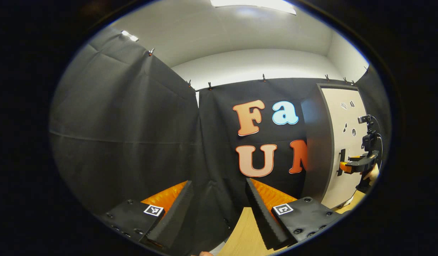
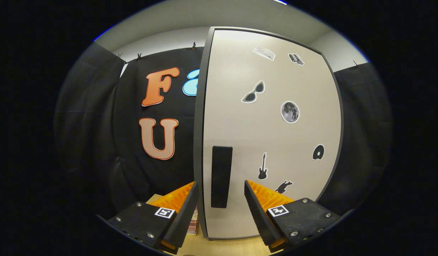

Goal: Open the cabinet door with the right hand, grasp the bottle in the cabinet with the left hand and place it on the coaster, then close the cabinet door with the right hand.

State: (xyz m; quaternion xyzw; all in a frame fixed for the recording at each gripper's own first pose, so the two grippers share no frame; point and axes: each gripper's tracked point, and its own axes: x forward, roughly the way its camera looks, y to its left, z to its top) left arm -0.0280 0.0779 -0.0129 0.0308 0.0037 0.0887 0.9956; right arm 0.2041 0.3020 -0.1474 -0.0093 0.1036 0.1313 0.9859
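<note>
The right gripper (image 2: 219,209) holds its fingers spread astride the black vertical handle (image 2: 221,176) of the closed beige sticker-dotted cabinet door (image 2: 275,142) — closing off-centre could slip off. The left gripper (image 1: 219,209) waits spread; bottle hidden inside.

You stand in a booth hung with black cloth (image 1: 133,135), clipped along its top edge; above it you see a white wall (image 1: 254,64) and ceiling, with a bright light panel (image 1: 254,4) overhead, and a pale wooden table (image 1: 243,234) below
</note>
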